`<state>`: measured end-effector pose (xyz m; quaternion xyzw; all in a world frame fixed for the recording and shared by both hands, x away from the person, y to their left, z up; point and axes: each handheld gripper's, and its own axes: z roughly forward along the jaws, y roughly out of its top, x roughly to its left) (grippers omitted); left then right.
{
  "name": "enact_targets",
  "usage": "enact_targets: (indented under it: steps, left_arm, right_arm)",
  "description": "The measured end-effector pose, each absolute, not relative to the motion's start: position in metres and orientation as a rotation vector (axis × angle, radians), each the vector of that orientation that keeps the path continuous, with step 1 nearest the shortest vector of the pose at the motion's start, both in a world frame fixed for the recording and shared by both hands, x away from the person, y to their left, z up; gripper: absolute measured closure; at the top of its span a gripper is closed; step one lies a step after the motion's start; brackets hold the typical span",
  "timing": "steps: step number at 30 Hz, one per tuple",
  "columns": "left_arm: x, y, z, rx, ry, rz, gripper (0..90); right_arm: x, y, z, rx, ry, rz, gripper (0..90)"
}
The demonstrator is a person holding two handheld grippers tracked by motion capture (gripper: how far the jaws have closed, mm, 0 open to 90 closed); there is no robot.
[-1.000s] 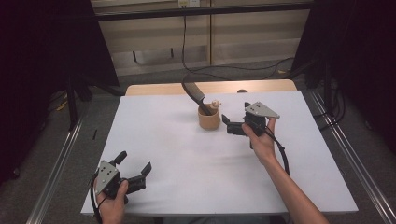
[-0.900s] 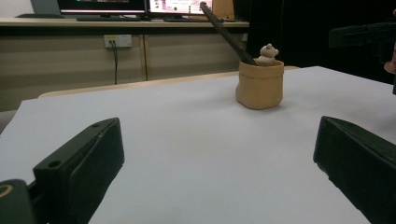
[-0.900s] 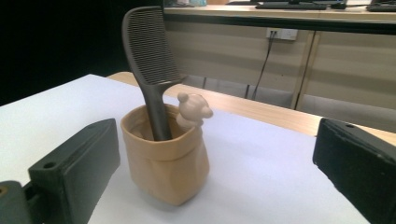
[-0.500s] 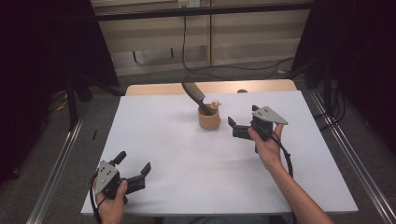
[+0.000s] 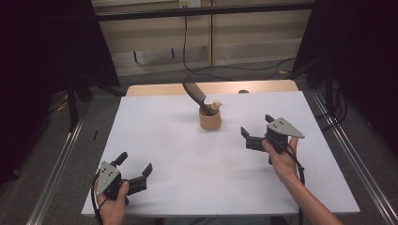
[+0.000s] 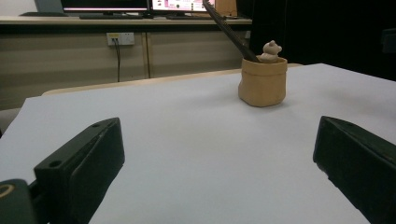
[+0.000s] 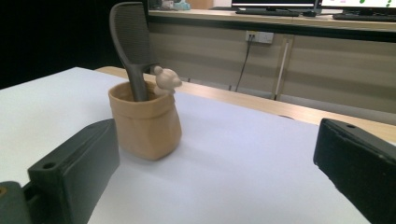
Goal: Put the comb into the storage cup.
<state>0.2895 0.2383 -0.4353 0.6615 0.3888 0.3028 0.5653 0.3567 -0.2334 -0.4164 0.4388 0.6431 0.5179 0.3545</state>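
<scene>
in the high view, a small tan pot [image 5: 210, 121] is seen standing upright on the white table [image 5: 187, 187], toward the far middle. a dark comb [image 5: 195, 92] leans out of it to the far left, and a small pale figure [image 5: 217, 104] sits at its rim. the right gripper [image 5: 256, 132] is held near the pot, on its right, apart from it, with its jaws spread and nothing between them. the left gripper [image 5: 135, 167] is held at the near left corner, well apart from the pot, its jaws likewise spread and empty.

in the left gripper view, the pot [image 6: 263, 81] is seen far off beyond the two spread jaws. its wall looks creased and bag-like, with a rolled lip, and the comb handle [image 6: 229, 29] rises slantwise from it.

in the right gripper view, the pot [image 7: 146, 119] stands close, just beyond the left jaw and not touched by it. the comb [image 7: 132, 45] is seen stiff and thin, its toothed end uppermost; it is judged light and rigid, likely plastic, and somewhat slippery. a hold is best taken on the bare handle just above the rim, across its flat faces. the pot is judged light and easily tipped, since the comb leans on its lip, so a straight lift along the lean is advised. the small figure [image 7: 166, 78] beside the handle could be knocked.
</scene>
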Motion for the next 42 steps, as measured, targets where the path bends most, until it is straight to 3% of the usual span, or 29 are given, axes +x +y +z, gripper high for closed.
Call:
enact_targets:
  steps: [42]
  left_arm:
    - [0.284,0.238,-0.435,1.566,0.908,0.716,1.9]
  right_arm:
    - [0.269,-0.287,-0.420,1.180,1.562,1.300,0.0]
